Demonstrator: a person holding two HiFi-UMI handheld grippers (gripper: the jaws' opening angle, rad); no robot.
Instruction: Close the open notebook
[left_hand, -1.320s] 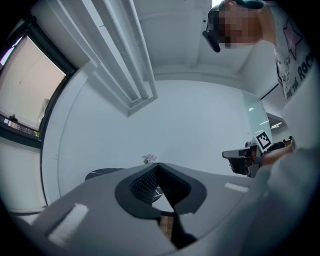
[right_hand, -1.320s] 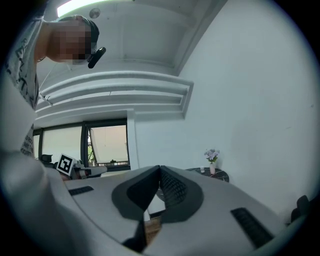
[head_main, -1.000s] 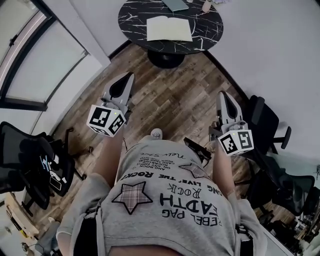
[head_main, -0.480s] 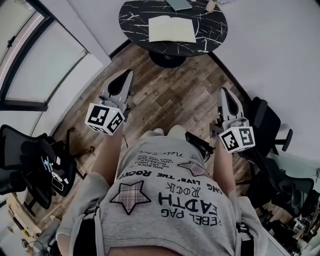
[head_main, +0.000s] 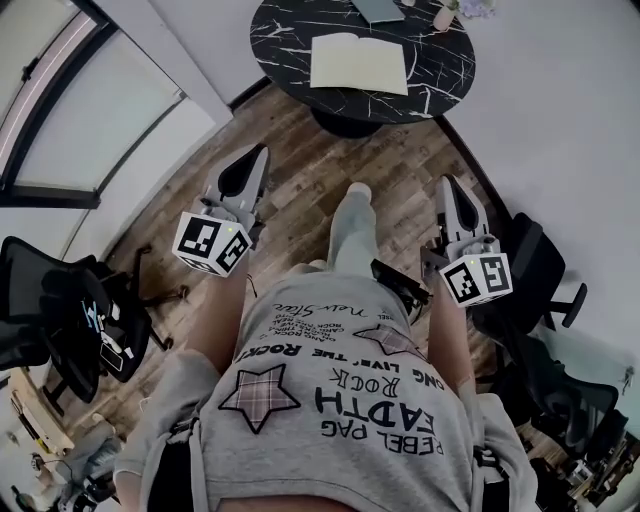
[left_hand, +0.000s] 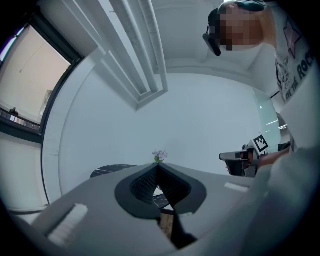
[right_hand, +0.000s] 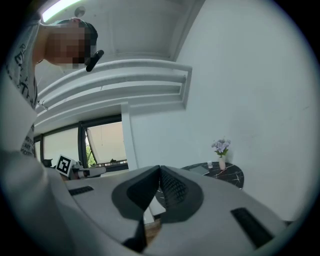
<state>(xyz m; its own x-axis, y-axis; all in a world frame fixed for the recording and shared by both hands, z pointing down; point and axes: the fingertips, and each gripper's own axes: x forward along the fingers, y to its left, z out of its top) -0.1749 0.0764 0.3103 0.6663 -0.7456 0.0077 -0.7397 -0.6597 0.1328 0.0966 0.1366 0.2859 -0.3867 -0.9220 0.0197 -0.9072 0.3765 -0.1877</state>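
Observation:
The open notebook (head_main: 360, 63) lies flat with pale pages up on a round black marble table (head_main: 290, 45) at the top of the head view. Both grippers are held level over the wooden floor, well short of the table. My left gripper (head_main: 261, 151) is shut with nothing in it; in the left gripper view its jaws (left_hand: 158, 165) meet at the tips. My right gripper (head_main: 447, 182) is also shut and empty, its jaws (right_hand: 160, 167) touching in the right gripper view, where the table (right_hand: 227, 175) shows far ahead.
A grey flat device (head_main: 378, 9) and a small vase of flowers (head_main: 443, 17) stand behind the notebook. Office chairs sit at the left (head_main: 60, 320) and right (head_main: 530, 265). The person's leg (head_main: 352, 225) is stepping forward between the grippers. A window wall runs along the left.
The table and notebook have come nearer and sit lower in the head view. A leg has swung forward between the grippers. Both grippers stay shut.

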